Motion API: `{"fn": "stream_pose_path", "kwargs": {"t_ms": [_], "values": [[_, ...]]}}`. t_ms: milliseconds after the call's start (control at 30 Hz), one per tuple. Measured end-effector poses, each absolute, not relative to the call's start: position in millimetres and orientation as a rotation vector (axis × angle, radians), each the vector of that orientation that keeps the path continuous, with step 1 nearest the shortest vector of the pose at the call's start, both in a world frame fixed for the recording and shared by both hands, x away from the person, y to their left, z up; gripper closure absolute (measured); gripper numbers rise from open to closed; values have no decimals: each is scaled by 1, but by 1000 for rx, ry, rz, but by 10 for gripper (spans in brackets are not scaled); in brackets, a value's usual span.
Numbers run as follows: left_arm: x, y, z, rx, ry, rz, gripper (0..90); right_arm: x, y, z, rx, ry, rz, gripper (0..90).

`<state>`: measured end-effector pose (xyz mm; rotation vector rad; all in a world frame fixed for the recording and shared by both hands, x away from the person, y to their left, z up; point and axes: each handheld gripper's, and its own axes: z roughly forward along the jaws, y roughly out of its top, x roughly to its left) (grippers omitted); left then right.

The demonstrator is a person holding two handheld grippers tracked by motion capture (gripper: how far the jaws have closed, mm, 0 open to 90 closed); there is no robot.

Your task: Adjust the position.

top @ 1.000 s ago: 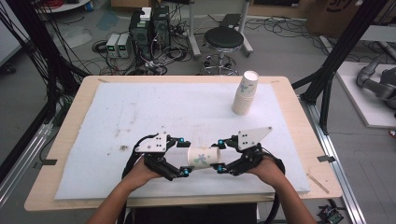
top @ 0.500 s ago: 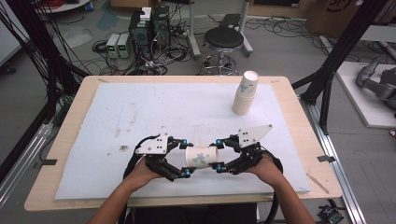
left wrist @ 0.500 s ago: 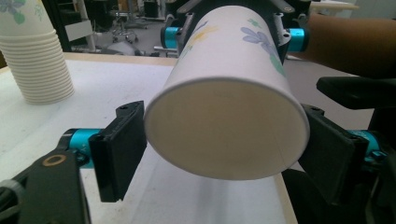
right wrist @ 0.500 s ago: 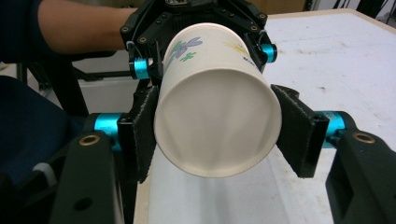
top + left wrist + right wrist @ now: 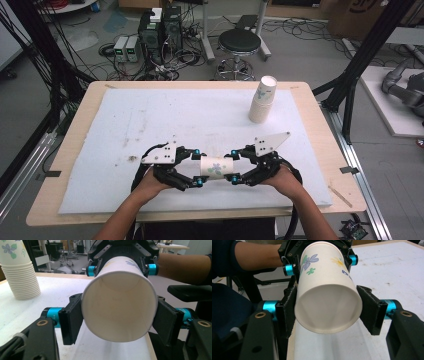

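Paper cup (image 5: 216,167) lies level between both grippers above the near edge of the white mat (image 5: 150,120); the right gripper (image 5: 235,167) is clamped on its base end, and the left gripper (image 5: 198,167), whose jaws have just been closing, now pinches its rim end. Judged light, thin-walled and easily crushed, so the stiffer rolled rim and base are the places to hold. Left gripper view shows the cup's empty inside and the cup stack (image 5: 20,272); right gripper view shows its recessed bottom and flower print.

paper cup (image 5: 216,168) | white, flower print | on its side, off the counter (image 5: 100,125) | near front edge, mid
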<state>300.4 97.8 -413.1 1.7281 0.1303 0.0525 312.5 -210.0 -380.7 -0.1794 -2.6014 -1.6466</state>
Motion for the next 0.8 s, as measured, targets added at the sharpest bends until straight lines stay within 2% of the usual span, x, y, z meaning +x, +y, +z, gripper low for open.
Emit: {"fn": "stream_pose_path", "kwargs": {"t_ms": [67,133,167,800], "values": [[300,98,-412,1743,144,52,317,312,-209,-380,-205,-2605,-1638,336],[301,98,-410,1760,160,45,317,311,-208,-379,-239,-2608,-1649,212],[301,98,-409,1770,170,43,317,310,-207,-378,-261,-2615,-1650,199],[314,96,-369,2109,251,96,333,310,-180,-355,-139,-2998,-1449,201]]}}
